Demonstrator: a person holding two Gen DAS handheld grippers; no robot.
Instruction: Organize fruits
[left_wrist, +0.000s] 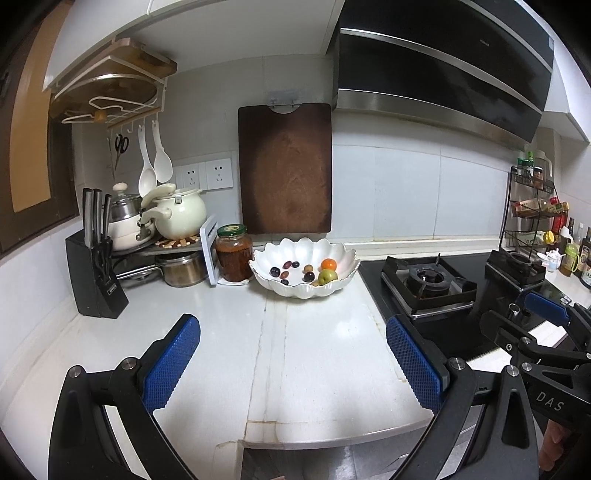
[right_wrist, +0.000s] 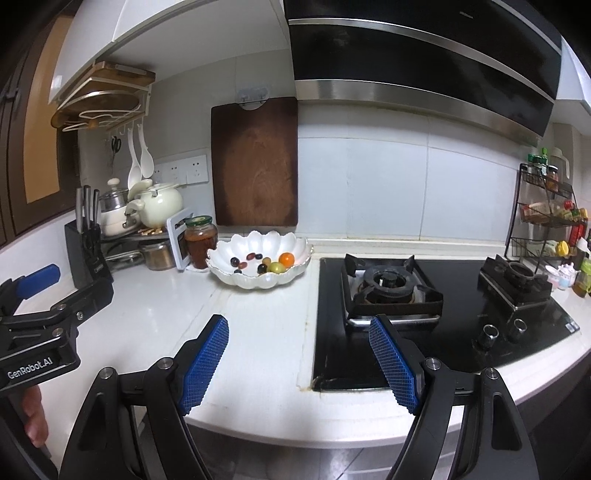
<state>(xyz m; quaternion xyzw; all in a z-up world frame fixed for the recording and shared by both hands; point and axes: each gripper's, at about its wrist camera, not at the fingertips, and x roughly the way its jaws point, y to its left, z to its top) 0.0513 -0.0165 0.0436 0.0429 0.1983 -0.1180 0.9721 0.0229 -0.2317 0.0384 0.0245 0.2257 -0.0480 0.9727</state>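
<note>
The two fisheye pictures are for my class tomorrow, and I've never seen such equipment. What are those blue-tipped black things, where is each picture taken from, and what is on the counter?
No robot here: a person holds a pair of tongs in each hand, with a camera on each looking along its fingers. One picture looks past the left tongs, the other past the right tongs. Both stand open and hold nothing. On the white counter sits a scalloped white bowl holding an orange, a green apple and small dark fruits. Beside it stand a jar, a knife block and a gas stove.
</note>
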